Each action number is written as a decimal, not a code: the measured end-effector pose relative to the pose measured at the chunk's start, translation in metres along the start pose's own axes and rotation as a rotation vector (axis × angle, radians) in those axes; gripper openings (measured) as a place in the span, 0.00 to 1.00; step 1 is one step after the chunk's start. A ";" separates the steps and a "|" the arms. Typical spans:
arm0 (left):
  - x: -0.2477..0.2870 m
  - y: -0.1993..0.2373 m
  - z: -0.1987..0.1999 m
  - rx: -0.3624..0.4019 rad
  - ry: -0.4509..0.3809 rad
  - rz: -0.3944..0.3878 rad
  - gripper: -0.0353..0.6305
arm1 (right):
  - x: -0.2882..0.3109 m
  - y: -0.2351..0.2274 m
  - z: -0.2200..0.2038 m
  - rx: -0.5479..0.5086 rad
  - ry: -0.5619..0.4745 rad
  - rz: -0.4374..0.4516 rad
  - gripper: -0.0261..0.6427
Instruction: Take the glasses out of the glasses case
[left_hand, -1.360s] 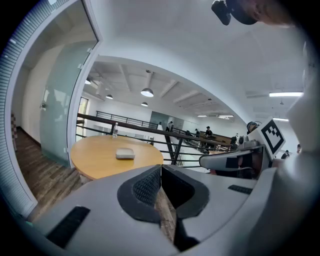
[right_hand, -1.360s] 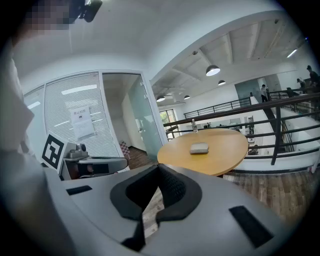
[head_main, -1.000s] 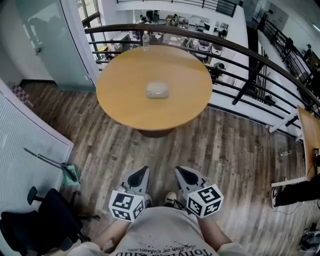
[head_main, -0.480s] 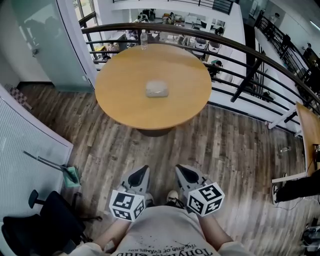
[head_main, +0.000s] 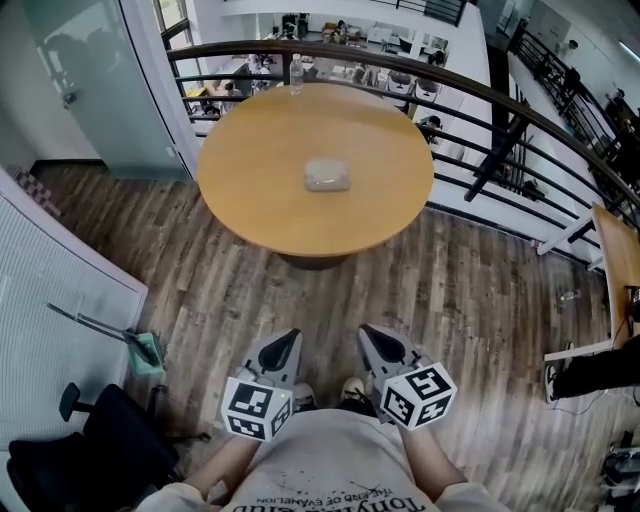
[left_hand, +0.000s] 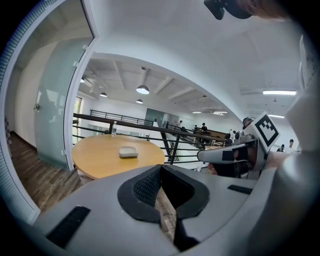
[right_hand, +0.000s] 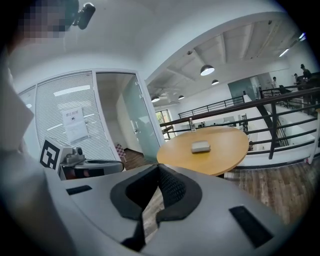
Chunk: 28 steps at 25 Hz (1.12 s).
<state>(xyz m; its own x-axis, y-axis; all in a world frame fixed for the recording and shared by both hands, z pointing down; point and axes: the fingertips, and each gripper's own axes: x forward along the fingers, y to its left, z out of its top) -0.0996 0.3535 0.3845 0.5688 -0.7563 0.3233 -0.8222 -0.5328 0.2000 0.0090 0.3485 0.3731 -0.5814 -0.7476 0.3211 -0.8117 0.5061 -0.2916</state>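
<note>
The round table (head_main: 250, 190) stands well ahead, with the glasses case (head_main: 327, 175) near its middle, far from both tools. The left gripper (head_main: 288, 340) and right gripper (head_main: 368, 335) sit at the waist, jaws together and empty. Unless one pins it, I reckon the case could skid rather than open

We cannot tell what the glasses case (head_main: 327, 175) at the centre of the table (head_main: 250, 190) holds, since it appears too small. The bottle (head_main: 296, 74) at the table's far edge is equally indistinct. The picture's bottom edge crops the office chair (head_main: 95, 450).
</note>
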 end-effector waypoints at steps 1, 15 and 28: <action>-0.002 0.005 0.001 0.003 -0.001 -0.004 0.09 | 0.002 0.002 0.001 -0.001 -0.002 -0.006 0.07; 0.013 0.039 0.006 -0.021 -0.012 -0.047 0.09 | 0.042 0.000 0.010 -0.024 -0.003 -0.007 0.07; 0.143 0.105 0.041 -0.032 0.011 -0.006 0.09 | 0.147 -0.094 0.065 -0.059 -0.006 0.034 0.07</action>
<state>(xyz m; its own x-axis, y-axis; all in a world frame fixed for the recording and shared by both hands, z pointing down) -0.1042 0.1740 0.4135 0.5737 -0.7486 0.3323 -0.8190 -0.5250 0.2313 0.0035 0.1631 0.3889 -0.6089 -0.7319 0.3059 -0.7932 0.5561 -0.2482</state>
